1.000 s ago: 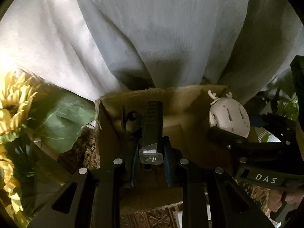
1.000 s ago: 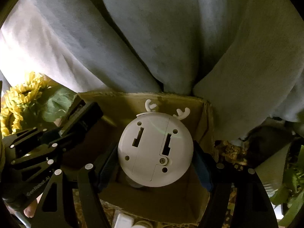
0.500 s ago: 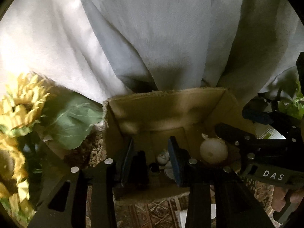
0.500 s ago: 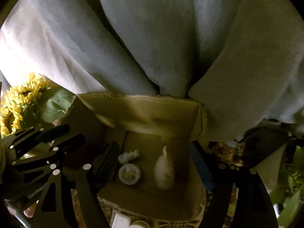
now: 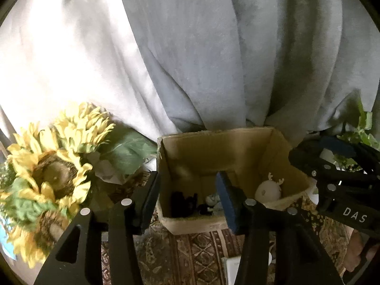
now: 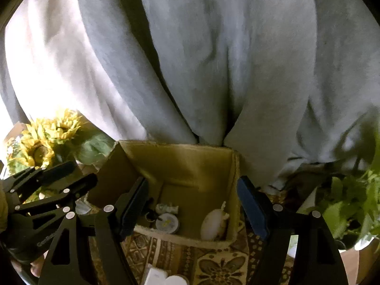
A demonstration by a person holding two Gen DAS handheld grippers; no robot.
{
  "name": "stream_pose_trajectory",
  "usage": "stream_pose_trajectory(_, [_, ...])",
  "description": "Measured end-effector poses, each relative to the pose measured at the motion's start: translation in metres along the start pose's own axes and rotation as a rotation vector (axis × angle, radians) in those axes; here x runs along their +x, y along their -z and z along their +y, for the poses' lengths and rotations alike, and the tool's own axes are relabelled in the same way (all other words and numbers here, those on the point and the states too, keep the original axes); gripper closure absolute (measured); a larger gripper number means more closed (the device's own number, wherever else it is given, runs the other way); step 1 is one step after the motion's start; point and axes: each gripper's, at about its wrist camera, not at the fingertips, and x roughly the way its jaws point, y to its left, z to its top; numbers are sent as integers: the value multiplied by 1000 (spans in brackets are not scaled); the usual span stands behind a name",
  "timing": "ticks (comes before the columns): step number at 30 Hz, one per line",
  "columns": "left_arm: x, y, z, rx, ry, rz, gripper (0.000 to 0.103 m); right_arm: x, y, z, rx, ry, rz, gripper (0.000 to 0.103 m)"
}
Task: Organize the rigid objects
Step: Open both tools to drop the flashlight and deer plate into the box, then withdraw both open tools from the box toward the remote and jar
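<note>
The white reindeer toy [image 6: 215, 223] lies in the cardboard box [image 6: 180, 161] at its right side, a black object [image 5: 182, 203] at the left. The left tongs [image 5: 187, 197] have just been spreading, nothing between them. The right tongs [image 6: 192, 210] stand spread and empty over the box.

Both wrist cameras look forward and downward along their own fingers, from close above and in front of the open cardboard box [image 5: 220, 147]. The left view sits further left. Both share the box [image 6: 180, 159], sunflowers [image 5: 59, 156] and grey curtain [image 6: 190, 59].
</note>
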Motion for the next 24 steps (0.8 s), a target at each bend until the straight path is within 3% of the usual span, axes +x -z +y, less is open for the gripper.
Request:
stream_pose_trajectory(8, [-29, 27, -7, -1, 7, -30, 52, -27, 21, 2, -14, -2, -40, 26])
stream_pose_trajectory(15, [-46, 53, -14, -7, -35, -46, 49, -52, 45, 4, -32, 21, -84, 26])
stream_pose_trajectory(24, [-53, 97, -30, -23, -49, 3, 47, -65, 77, 7, -104, -19, -89, 26])
